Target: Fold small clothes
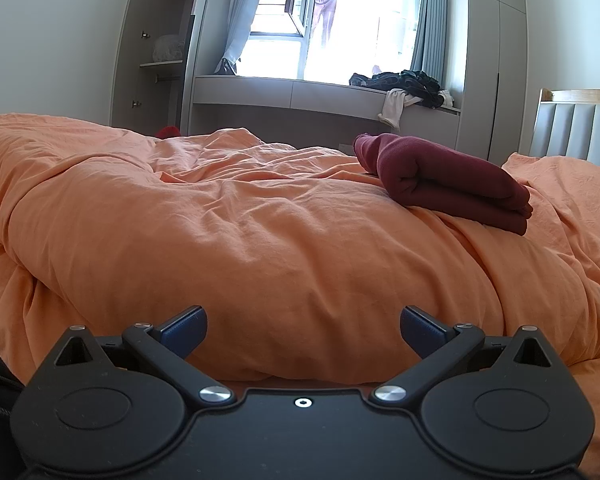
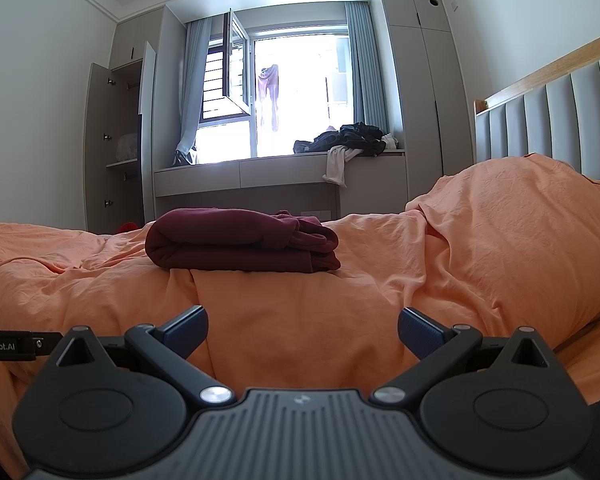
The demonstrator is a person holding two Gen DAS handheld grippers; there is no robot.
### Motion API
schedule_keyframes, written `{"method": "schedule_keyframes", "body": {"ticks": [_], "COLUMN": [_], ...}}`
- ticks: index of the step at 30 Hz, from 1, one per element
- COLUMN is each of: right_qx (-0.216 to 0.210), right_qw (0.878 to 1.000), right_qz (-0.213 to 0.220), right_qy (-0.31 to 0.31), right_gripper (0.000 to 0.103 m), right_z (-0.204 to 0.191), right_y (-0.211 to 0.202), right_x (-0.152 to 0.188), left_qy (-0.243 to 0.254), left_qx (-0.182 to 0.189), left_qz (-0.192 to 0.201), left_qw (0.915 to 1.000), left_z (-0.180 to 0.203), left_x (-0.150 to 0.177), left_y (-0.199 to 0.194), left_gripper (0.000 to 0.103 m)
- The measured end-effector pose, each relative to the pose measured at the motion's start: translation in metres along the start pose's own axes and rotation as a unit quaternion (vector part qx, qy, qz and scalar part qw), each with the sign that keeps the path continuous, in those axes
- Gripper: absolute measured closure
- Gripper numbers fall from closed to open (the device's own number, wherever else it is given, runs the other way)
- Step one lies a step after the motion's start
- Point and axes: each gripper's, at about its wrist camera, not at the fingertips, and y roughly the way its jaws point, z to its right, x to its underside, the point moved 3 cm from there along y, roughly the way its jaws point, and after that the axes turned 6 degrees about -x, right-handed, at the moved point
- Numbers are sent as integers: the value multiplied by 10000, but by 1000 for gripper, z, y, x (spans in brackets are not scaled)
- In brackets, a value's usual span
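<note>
Maroon garment [image 2: 240,240], folded into a thick, squat bundle of several layers, sits on top of a rumpled orange duvet [image 2: 300,320] on a bed. In the right wrist view it lies ahead and a little left of centre; in the left wrist view the same maroon garment [image 1: 452,184] lies ahead and to the right, with a loose rolled end poking up at its far side. The fabric looks like soft, fairly thick knit: light, limp and not fragile, likely to sag and unfold if lifted by one edge (the layers are not fastened). A sensible hold would be a pinch across all layers at the rounded fold, or one gripper at each end. The right gripper [image 2: 302,334] and the left gripper [image 1: 303,334] both hover low over the duvet with fingers spread wide, holding nothing, well short of the bundle. Beyond the bed, a bright window [image 2: 300,92] has dark clothes heaped on its sill.
</note>
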Motion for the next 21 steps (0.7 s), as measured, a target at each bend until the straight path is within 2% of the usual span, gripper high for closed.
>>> {"method": "schedule_keyframes", "body": {"ticks": [21], "right_qx": [1], "right_qw": [10000], "right_qz": [0], "right_qy": [2], "right_gripper": [0], "right_z": [0], "right_y": [0], "right_x": [0], "left_qy": [39], "left_qx": [8], "left_qz": [-3], "left_qw": [10000], "left_z": [2], "left_x": [0], "left_y": [-1], "left_gripper": [0]}}
